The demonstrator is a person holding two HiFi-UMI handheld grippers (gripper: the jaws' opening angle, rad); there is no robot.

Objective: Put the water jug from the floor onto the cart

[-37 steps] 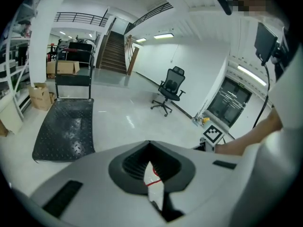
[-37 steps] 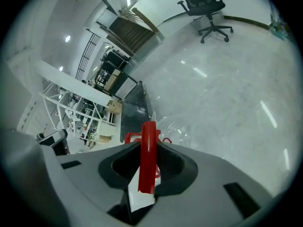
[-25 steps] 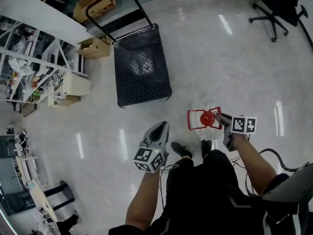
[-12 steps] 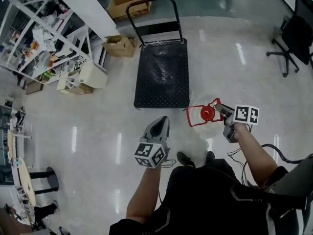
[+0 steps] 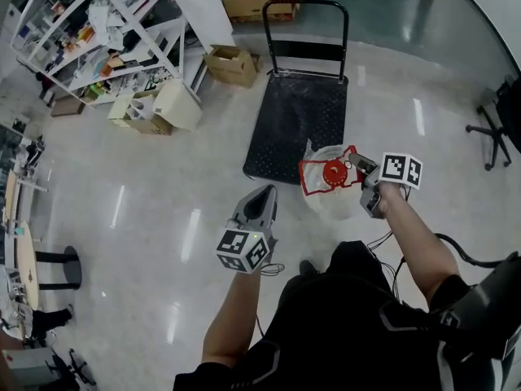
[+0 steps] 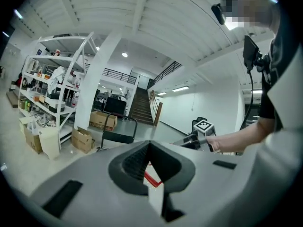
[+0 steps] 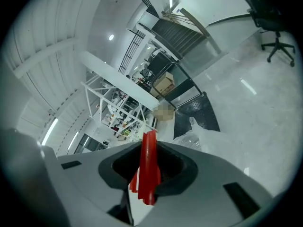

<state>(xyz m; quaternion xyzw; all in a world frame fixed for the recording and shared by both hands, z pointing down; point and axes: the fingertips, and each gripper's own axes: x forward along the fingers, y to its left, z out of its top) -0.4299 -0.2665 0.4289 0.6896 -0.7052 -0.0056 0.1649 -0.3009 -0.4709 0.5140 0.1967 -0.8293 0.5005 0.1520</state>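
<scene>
Clear plastic water jug (image 5: 332, 200) hangs from my right claw (image 5: 355, 166), clamped on its red handle (image 7: 147, 169); swinging may slip it short of the black cart (image 5: 297, 120). Left claw (image 5: 264, 194) closed, empty.

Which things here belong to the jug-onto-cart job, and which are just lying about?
Job in hand:
water jug, hanging by its red handle
right gripper, shut on that handle
cart, not yet loaded

Lying about:
shelves
cardboard boxes
office chair

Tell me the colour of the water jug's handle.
Red: the handle shows best in the right gripper view, clamped between the jaws.
</scene>
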